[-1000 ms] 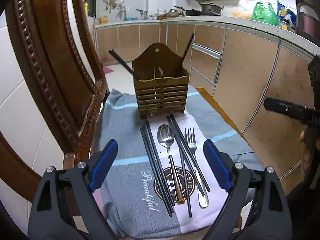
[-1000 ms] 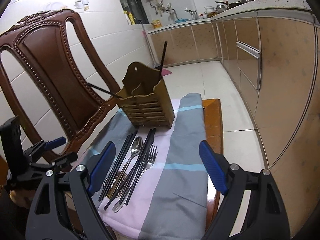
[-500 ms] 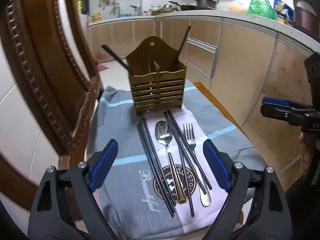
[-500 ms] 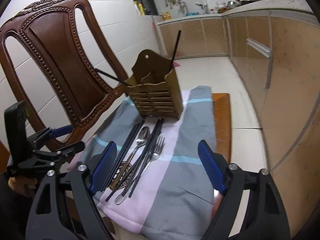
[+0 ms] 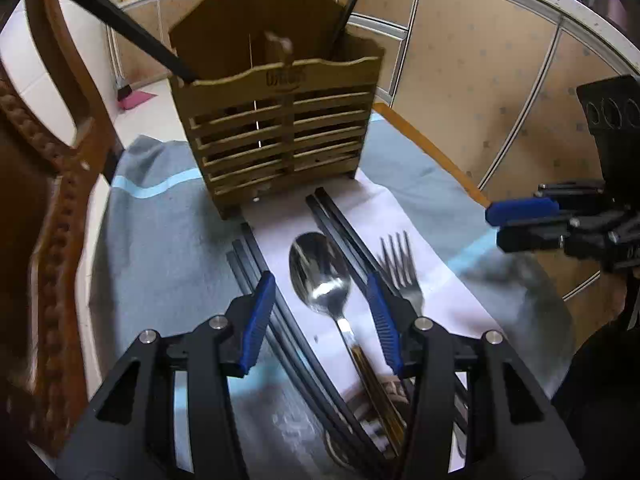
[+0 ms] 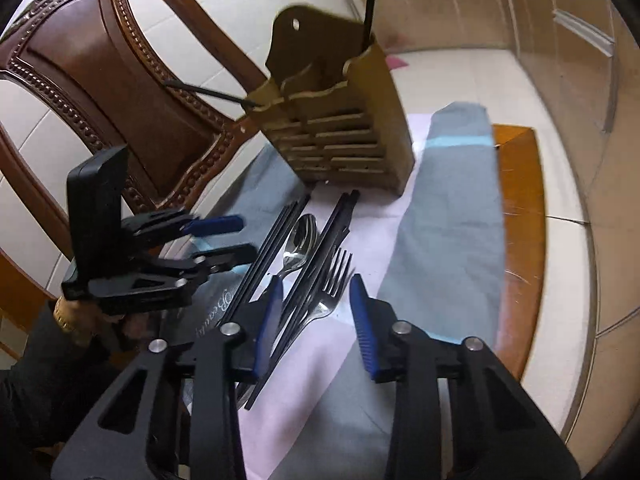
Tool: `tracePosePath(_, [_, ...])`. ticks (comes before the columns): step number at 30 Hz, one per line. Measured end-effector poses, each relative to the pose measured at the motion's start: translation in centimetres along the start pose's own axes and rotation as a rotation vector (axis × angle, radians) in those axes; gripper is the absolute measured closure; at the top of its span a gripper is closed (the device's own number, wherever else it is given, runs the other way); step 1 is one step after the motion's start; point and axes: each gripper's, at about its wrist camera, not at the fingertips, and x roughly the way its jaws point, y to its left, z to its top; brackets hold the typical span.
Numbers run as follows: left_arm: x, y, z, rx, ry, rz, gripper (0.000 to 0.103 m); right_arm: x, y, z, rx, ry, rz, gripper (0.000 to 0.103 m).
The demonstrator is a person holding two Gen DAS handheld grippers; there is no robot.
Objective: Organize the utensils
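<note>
A steel spoon (image 5: pixel 320 276), a fork (image 5: pixel 400 268) and several black chopsticks (image 5: pixel 340 220) lie on a grey and pink cloth (image 5: pixel 160 240). Behind them stands a slatted wooden utensil holder (image 5: pixel 280 132) with two black chopsticks in it. My left gripper (image 5: pixel 322 312) is open, low over the spoon, its fingers either side of the bowl. My right gripper (image 6: pixel 316 304) is open above the fork (image 6: pixel 332 276) and chopsticks (image 6: pixel 320 248). The holder (image 6: pixel 344 136) shows in the right wrist view, as does the left gripper (image 6: pixel 224 236).
The cloth covers a wooden chair seat (image 6: pixel 520 208) with a carved brown backrest (image 6: pixel 100 64) on the left. Kitchen cabinets (image 5: pixel 480 80) stand to the right, over a tiled floor (image 6: pixel 460 76). The right gripper (image 5: pixel 520 220) shows at right in the left wrist view.
Both grippers have moved forward and down towards the utensils. Both jaws have narrowed but stay open. The holder now looms much closer.
</note>
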Motion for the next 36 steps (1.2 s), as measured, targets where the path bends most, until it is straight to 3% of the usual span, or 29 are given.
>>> tracePosePath(5, [2.8,0.9,1.0,-0.012,0.035,-0.026,0.062,2.6,-1.6,1.0,0.018,0.058,0.028,0.075])
tracePosePath(16, [6.0,2.0,2.0,-0.042,0.075,-0.081,0.063,6.1,-2.9,1.9,0.061,0.135,0.119,0.076])
tracePosePath(20, [6.5,2.1,2.1,-0.057,0.082,-0.111,0.074,7.0,-3.1,2.2,0.078,0.147,0.142,0.078])
tracePosePath(24, [7.0,2.2,2.2,-0.075,0.085,-0.132,0.077,7.8,-4.0,1.9,0.1,0.19,0.114,0.08])
tracePosePath(31, [6.0,2.5,2.4,-0.087,0.052,-0.131,0.097,8.6,-4.5,2.1,0.137,0.177,0.18,0.08])
tracePosePath(36, [2.5,2.0,2.4,-0.047,0.004,-0.117,0.1,8.4,-3.8,2.5,0.12,0.159,0.159,0.095])
